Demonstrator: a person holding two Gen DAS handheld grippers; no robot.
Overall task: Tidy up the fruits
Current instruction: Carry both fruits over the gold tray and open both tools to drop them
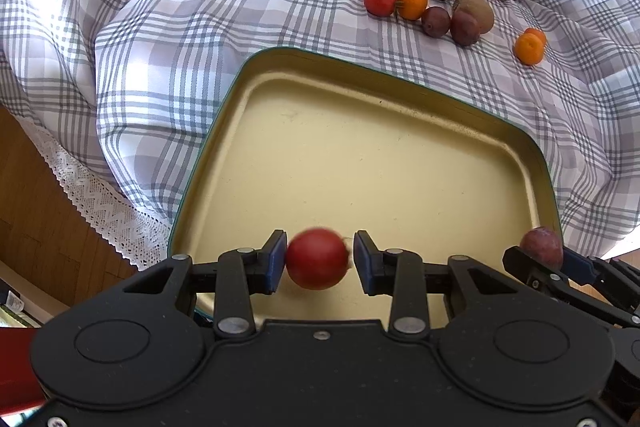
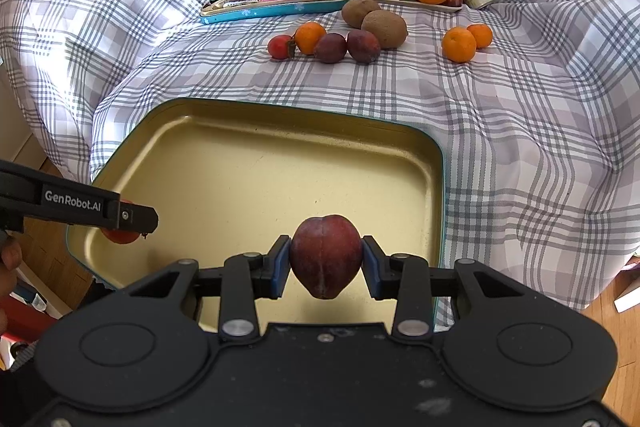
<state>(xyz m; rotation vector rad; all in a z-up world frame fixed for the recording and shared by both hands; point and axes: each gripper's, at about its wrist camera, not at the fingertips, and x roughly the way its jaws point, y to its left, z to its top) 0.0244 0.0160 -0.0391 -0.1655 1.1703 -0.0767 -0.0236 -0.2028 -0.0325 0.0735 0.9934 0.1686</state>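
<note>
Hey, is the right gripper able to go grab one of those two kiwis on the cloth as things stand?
Probably not yet: the right gripper is already shut on a dark plum over the gold tray. The path to the kiwis looks open, but its fingers are occupied.

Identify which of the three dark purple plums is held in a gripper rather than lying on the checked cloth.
The plum clamped between the right gripper fingers, above the gold tray. The other two plums lie side by side on the cloth among the oranges.
</note>
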